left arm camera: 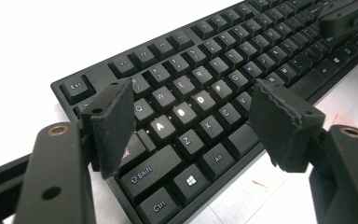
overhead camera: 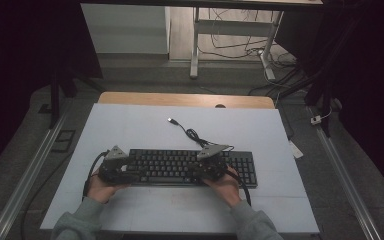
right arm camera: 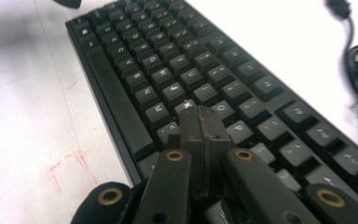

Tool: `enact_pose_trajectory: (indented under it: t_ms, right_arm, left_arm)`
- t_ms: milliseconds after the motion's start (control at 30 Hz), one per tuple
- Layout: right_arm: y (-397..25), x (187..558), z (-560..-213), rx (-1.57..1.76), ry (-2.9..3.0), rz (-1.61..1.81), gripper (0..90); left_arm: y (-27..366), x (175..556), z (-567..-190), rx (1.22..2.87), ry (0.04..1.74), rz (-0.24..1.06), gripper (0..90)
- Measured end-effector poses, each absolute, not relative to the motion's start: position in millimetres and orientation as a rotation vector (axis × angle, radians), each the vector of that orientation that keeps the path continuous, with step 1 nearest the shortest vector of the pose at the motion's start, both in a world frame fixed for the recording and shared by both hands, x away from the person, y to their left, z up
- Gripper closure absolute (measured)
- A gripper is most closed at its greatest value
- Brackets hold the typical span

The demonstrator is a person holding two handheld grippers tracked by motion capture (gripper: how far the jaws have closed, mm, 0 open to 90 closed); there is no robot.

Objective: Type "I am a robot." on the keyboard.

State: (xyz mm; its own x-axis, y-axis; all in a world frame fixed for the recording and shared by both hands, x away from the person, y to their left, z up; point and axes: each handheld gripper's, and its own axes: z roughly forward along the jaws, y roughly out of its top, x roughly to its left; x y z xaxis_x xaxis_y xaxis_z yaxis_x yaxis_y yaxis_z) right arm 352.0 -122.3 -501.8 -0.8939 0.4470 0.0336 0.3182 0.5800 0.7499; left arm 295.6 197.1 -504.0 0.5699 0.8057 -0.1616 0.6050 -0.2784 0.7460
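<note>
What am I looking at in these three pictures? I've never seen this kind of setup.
A person sits at a white table and holds a hand-held two-jaw gripper in each hand. The high view looks down from above; the other two come from cameras riding on each gripper. A black keyboard lies on the table, its cable unplugged behind it. The left gripper stands with jaws wide open above the keyboard's left end, around the A, S and D keys. The right gripper has its jaws closed together, empty, with the tip at the K key. Neither holds anything.

A dim room is seen, where a white-topped bench point(overhead camera: 130, 125) is flanked by grey floor point(overhead camera: 25, 150), with a white desk frame point(overhead camera: 230, 30) and loose cables point(overhead camera: 275, 60) beyond.
</note>
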Motion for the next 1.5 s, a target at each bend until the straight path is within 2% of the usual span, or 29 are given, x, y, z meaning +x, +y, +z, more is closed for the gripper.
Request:
enact_pose_trajectory:
  t_ms: [633, 967, 1067, 1167, 1300, 1500]
  right_arm:
    - [-116, 354, -515, 0.663, 2.715, 1.145, 89.7]
    - [-128, 350, -503, 0.655, 2.589, 1.215, 89.3]
    - [-137, 352, -504, 0.692, 2.548, 1.208, 65.9]
    - [-145, 351, -503, 0.713, 2.514, 1.197, 55.7]
    - [-154, 351, -503, 0.725, 2.492, 1.206, 48.9]
    - [-166, 349, -503, 0.741, 2.474, 1.212, 46.6]
  left_arm:
    - [198, 297, -507, 2.001, 1.143, 0.315, 30.7]
    - [198, 298, -507, 1.999, 1.144, 0.32, 30.8]
    - [198, 298, -507, 2.003, 1.142, 0.318, 30.8]
    - [197, 299, -508, 2.005, 1.142, 0.318, 30.8]
    - [197, 300, -508, 2.008, 1.143, 0.321, 30.8]
    - [198, 298, -508, 2.007, 1.148, 0.328, 30.7]
